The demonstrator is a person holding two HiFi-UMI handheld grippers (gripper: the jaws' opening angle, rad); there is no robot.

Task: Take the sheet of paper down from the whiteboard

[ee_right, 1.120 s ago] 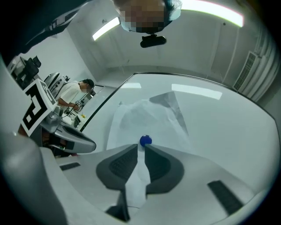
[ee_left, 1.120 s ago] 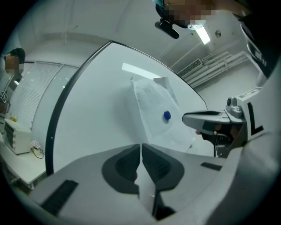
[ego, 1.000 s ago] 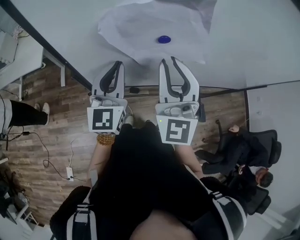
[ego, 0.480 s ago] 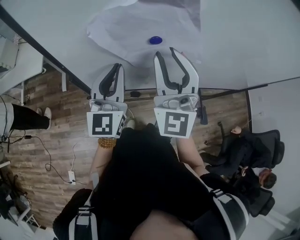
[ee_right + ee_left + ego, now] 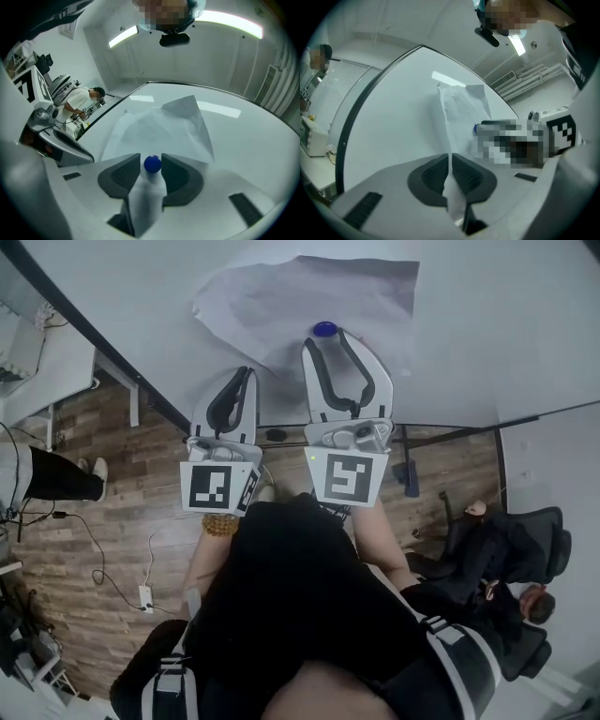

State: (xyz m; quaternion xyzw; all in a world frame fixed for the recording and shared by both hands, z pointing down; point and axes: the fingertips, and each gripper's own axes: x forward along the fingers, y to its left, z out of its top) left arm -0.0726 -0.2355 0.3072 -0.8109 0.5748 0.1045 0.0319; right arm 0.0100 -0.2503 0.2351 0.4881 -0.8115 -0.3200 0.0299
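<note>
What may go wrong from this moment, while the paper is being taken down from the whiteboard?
1. The left tool is shut on an edge of the sheet of paper while the blue magnet pins it to the whiteboard; pulling now may tear it.
2. The right tool has just been opening its jaws, and the magnet stands between them, ungripped. If they close off-centre, the small round magnet may slip and fall.

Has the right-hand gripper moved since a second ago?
Yes: the right gripper closed in on the blue magnet; its jaws, just opening, now flank it without pressing.
</note>
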